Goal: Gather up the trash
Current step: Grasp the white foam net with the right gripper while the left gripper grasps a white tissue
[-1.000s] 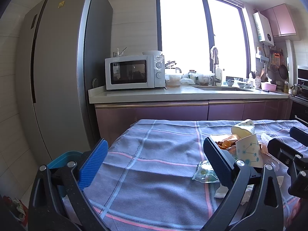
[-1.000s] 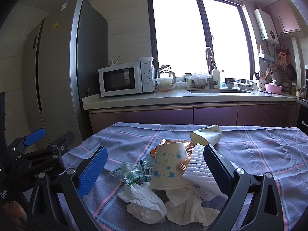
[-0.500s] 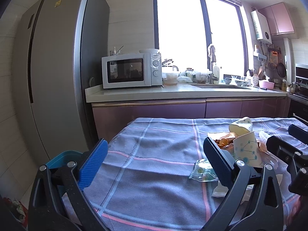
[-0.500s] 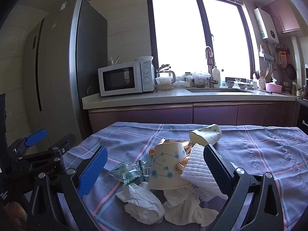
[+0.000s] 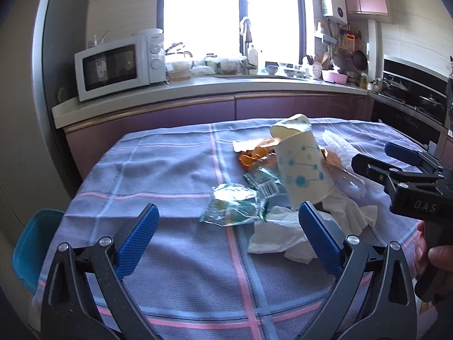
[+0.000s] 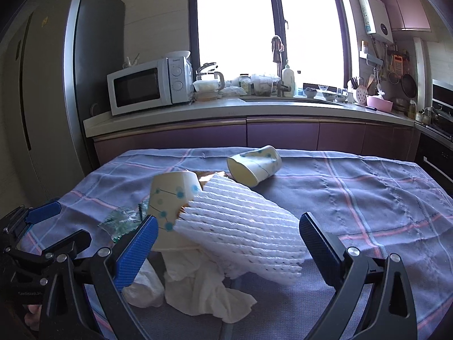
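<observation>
A heap of trash lies on the purple checked tablecloth (image 5: pixel 175 175). It holds an upside-down paper cup (image 5: pixel 304 170) (image 6: pixel 170 198), a second cup on its side (image 6: pixel 254 167) (image 5: pixel 291 126), a white foam net sleeve (image 6: pixel 246 229), crumpled tissues (image 5: pixel 280 235) (image 6: pixel 206 291), a clear green wrapper (image 5: pixel 232 208) and an orange wrapper (image 5: pixel 254 153). My left gripper (image 5: pixel 226 243) is open and empty, just short of the green wrapper. My right gripper (image 6: pixel 226 252) is open, its jaws either side of the foam sleeve, apart from it.
A teal bin (image 5: pixel 31 252) stands on the floor by the table's left edge. Behind the table runs a kitchen counter (image 6: pixel 226 110) with a microwave (image 6: pixel 147 85) and sink; a fridge (image 6: pixel 42 85) stands at the left, an oven (image 5: pixel 410 99) at the right.
Both grippers have moved forward and to the right towards the trash heap. The foam sleeve now lies between the right gripper's jaws. Both stay open.
</observation>
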`<action>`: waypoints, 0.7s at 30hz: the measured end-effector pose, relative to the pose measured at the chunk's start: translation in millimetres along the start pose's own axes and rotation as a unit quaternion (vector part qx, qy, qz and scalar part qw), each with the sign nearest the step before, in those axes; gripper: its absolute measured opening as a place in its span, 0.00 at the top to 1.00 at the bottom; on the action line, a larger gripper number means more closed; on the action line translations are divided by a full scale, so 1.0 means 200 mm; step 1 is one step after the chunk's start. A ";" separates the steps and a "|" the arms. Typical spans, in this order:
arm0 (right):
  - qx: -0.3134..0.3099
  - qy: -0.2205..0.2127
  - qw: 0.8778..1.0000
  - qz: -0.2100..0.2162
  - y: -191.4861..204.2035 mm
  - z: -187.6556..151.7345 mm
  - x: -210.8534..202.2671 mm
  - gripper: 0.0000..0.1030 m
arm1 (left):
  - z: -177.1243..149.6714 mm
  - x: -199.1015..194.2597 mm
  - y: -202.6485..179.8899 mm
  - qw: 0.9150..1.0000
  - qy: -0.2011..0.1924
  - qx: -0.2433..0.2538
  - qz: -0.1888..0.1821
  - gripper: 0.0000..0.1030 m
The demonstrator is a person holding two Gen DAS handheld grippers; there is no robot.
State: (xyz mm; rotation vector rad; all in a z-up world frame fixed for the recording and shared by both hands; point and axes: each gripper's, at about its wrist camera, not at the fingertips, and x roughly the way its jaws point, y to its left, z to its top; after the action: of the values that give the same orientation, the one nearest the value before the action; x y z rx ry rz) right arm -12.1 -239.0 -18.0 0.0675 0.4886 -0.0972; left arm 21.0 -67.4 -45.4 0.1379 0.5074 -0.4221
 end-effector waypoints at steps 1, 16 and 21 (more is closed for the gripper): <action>-0.002 0.006 1.000 -0.002 -0.01 -0.01 0.01 0.07 | -0.01 0.02 -0.02 1.000 0.007 0.004 -0.011 0.08; -0.006 0.048 0.997 0.054 -0.07 -0.04 0.04 0.71 | -0.08 0.27 -0.05 0.983 0.104 -0.030 -0.151 0.77; 0.007 0.034 0.997 0.069 -0.10 0.00 -0.02 0.84 | -0.07 0.24 -0.03 0.981 0.100 -0.032 -0.163 0.90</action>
State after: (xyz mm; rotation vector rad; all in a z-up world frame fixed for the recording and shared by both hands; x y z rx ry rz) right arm -17.9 -259.3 -17.0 0.1187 0.5491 0.0381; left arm 49.8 -86.9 -81.7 0.0344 0.7451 -0.7155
